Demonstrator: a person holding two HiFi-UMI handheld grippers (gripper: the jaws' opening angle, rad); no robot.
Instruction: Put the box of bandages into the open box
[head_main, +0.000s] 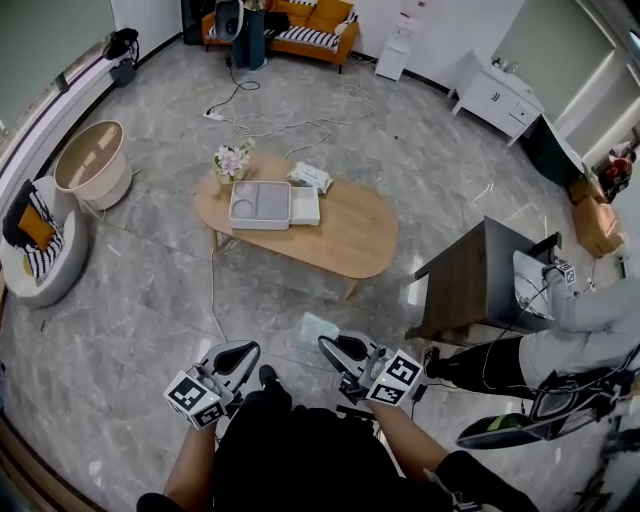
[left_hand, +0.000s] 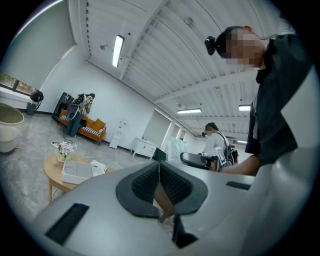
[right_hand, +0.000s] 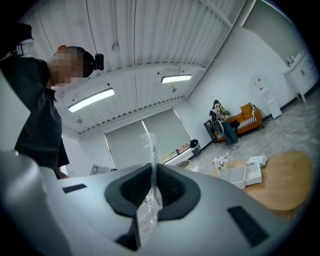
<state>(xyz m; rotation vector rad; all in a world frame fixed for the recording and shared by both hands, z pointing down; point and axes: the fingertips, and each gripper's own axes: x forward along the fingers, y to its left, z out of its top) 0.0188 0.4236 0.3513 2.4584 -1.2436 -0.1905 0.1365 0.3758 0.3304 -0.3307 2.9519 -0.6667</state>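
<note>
An open white box (head_main: 258, 206) with its lid (head_main: 305, 205) lying beside it sits on the oval wooden table (head_main: 350, 240). Just behind the lid lies the white box of bandages (head_main: 310, 176). Both grippers are low in the head view, far from the table and close to my body. My right gripper (head_main: 330, 346) is shut on a clear plastic bag (head_main: 318, 328), which stands up between the pads in the right gripper view (right_hand: 149, 145). My left gripper (head_main: 245, 352) has its pads together (left_hand: 159, 167); I cannot identify the thin brown sliver low between them.
A vase of flowers (head_main: 232, 160) stands at the table's left end. A dark wooden side table (head_main: 470, 280) and a seated person (head_main: 590, 330) are at the right. A round basket (head_main: 92, 160) and an armchair (head_main: 40, 245) are at the left. Cables (head_main: 270, 120) trail across the floor behind the table.
</note>
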